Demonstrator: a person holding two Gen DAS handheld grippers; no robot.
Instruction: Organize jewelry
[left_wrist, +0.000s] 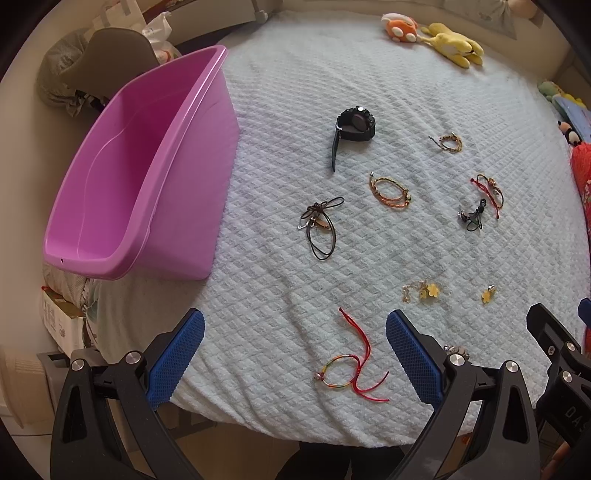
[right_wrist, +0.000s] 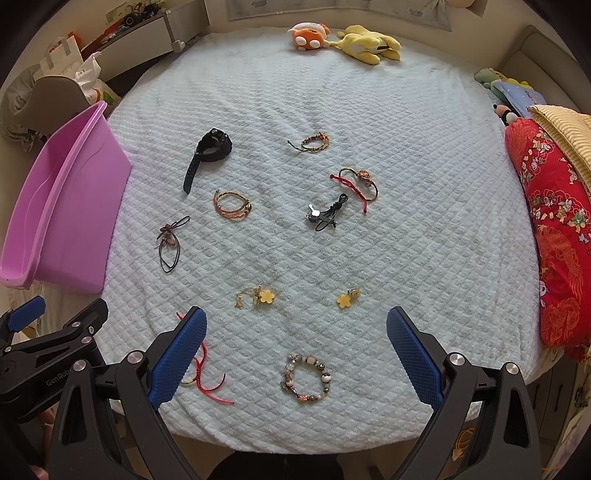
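Observation:
Several pieces of jewelry lie spread on a pale blue quilted blanket (right_wrist: 406, 184). A black watch (left_wrist: 354, 123) lies at the back, with a brown cord necklace (left_wrist: 319, 225) and an orange bracelet (left_wrist: 389, 190) nearer. A red-string bracelet (left_wrist: 351, 373) lies between the fingers of my left gripper (left_wrist: 295, 354), which is open and empty above it. A beaded bracelet (right_wrist: 306, 378) lies between the fingers of my right gripper (right_wrist: 295, 354), also open and empty. An empty pink tub (left_wrist: 122, 177) stands at the left, seen also in the right wrist view (right_wrist: 55, 206).
Two yellow flower charms (right_wrist: 264, 295) (right_wrist: 347, 298), a black cord piece (right_wrist: 327, 213), a red cord bracelet (right_wrist: 360, 184) and a gold-green bracelet (right_wrist: 312, 142) lie mid-blanket. Plush toys (right_wrist: 343, 38) sit at the back, a red cushion (right_wrist: 554, 236) at the right.

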